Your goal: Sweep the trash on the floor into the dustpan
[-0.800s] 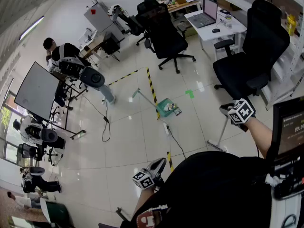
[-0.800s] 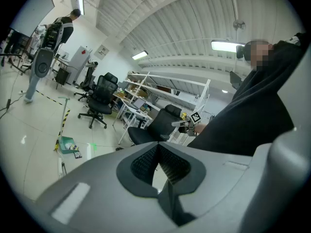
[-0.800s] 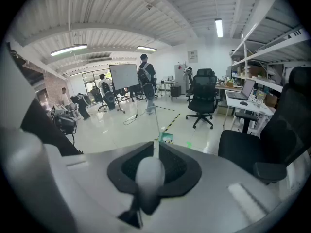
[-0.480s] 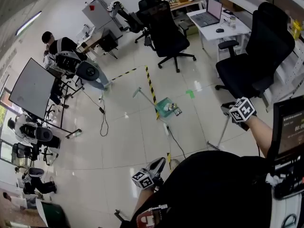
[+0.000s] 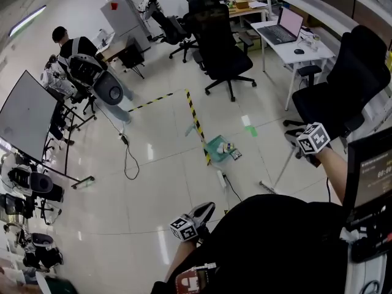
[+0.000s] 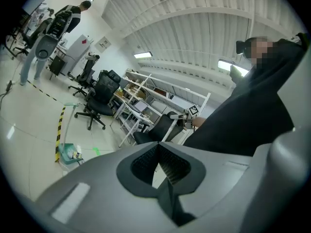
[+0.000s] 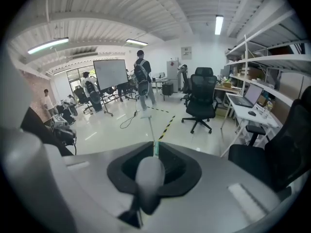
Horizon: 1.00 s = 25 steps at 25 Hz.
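Note:
A teal dustpan with an upright handle stands on the pale floor beside the yellow-black tape, with small bits of trash in it. It also shows as the dustpan at lower left in the left gripper view. My right gripper is shut on a thin broom handle that slants down to the floor right of the dustpan. In the right gripper view the handle runs out between the jaws of the right gripper. My left gripper is shut and holds nothing, low near my body.
Black office chairs stand behind and to the right of the dustpan, and a white desk with a laptop beyond. A power strip and cable lie on the floor nearby. A whiteboard and people are far left.
The head view has shifted, so the dustpan and chairs sit a little lower and further right. Both grippers stay almost in place, the right one still holding the broom.

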Motion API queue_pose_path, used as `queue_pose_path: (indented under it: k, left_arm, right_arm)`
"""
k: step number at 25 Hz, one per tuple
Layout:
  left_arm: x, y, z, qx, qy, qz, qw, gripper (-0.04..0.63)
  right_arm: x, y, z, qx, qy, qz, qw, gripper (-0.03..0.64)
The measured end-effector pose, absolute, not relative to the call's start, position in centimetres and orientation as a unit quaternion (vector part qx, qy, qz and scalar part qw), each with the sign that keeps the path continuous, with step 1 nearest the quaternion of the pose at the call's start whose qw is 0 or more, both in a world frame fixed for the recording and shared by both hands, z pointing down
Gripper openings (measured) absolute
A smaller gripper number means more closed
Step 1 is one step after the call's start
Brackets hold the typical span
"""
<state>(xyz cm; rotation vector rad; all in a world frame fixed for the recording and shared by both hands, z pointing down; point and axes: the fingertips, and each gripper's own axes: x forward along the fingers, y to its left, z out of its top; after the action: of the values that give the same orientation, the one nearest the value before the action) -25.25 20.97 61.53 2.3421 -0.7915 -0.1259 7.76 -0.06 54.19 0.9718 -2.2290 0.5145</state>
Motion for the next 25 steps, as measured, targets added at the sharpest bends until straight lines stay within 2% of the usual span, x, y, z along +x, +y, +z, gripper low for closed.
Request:
queue_pose_path:
  k: [6, 14, 19, 25]
  left_arm:
    - [-31.0, 16.1, 62.3, 0.896, -0.298, -0.048, 0.325, 0.000]
    - [-32.2, 10.1, 61.4, 0.865, -0.358, -0.048, 0.349, 0.000]
    - [-30.9, 5.1, 61.3, 0.822, -0.443, -0.046, 0.354, 0.000]
    - [-27.1, -2.4, 57.3, 0.778, -0.516, -0.068, 0.352, 0.000]
  right_arm:
    - [-0.9, -7.3, 52.6, 0.367, -0.862, 0.194, 0.291, 0.031]
    - [-8.2, -19.7, 53.3, 0.313, -0.885, 0.219, 0.265, 0.032]
    - [-8.7, -29.0, 58.4, 0.274, -0.892, 0.248, 0.259, 0.032]
    - [-5.2, -39.8, 63.8, 0.273, -0.880, 0.296, 0.253, 0.035]
